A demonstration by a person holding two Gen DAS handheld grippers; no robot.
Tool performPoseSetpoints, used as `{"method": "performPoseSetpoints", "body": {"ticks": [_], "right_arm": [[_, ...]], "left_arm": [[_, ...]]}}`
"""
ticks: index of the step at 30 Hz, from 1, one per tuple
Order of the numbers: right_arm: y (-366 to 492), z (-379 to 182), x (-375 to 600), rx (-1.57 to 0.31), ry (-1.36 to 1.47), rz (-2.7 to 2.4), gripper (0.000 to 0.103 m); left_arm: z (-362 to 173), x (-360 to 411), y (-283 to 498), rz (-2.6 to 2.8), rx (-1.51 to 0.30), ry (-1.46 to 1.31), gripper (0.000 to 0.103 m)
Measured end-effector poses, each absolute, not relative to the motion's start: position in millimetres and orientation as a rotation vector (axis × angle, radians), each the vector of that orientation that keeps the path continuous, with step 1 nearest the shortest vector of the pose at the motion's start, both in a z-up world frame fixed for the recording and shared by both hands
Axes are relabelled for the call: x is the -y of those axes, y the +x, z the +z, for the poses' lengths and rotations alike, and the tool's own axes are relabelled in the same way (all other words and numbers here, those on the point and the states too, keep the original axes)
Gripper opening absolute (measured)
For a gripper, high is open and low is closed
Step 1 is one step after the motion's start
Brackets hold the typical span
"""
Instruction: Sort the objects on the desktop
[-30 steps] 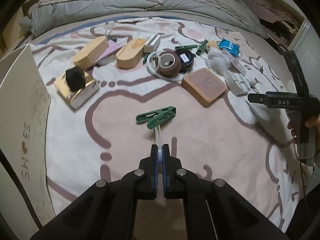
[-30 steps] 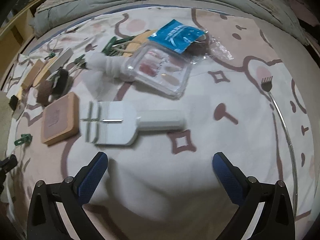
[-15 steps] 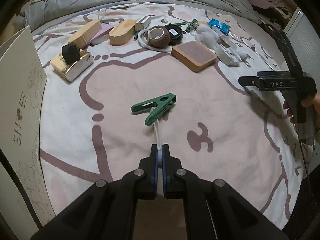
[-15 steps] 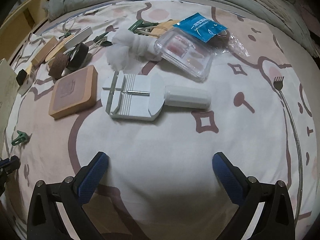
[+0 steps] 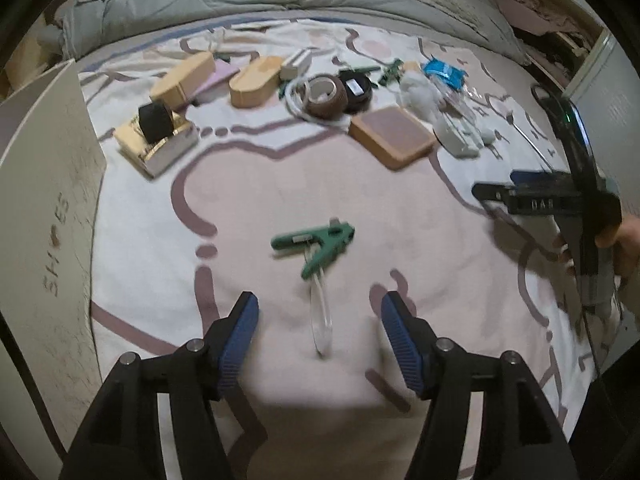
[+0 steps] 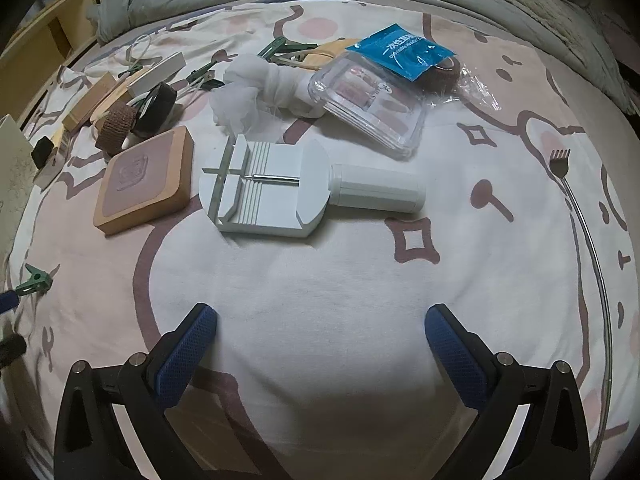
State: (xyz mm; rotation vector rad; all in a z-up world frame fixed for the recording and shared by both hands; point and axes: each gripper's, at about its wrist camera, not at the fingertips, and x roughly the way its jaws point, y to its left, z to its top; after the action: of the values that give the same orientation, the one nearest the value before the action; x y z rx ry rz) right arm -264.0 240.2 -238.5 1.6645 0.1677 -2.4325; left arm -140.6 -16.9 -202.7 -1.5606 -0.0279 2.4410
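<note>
Lying free between the opening left tongs (image 5: 318, 312): green clip (image 5: 320, 242)

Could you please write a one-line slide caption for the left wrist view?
Left gripper opening over the green clip and its clear loop on the patterned blanket.

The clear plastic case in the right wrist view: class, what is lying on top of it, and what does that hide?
A blue packet lies across the far corner of the clear plastic case. A dark round thing shows beside the packet's edge; the rest is covered.
</note>
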Motion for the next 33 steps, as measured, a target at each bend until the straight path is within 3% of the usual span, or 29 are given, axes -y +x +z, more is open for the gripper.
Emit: {"method": "performPoseSetpoints", "body": {"ticks": [11, 18, 31, 33], "right_arm": [[-259, -238, -241, -0.183, 1.626, -2.447, 0.103], [-249, -239, -244, -0.192, 1.584, -2.441, 0.103], [-249, -241, -239, -0.189, 1.619, -2.414, 0.103], [-249, -241, -239, -0.183, 1.63, -2.416, 0.103]], "left_arm": [[-195, 7, -172, 2.466, -0.069, -1.453, 0.067], [-211, 13, -191, 2.414, 0.002, -1.539, 0.067], [-216, -3, -173, 2.256, -0.029, -1.544, 0.066], [-215, -5, -171, 2.265, -0.048, -1.533, 0.062]]}}
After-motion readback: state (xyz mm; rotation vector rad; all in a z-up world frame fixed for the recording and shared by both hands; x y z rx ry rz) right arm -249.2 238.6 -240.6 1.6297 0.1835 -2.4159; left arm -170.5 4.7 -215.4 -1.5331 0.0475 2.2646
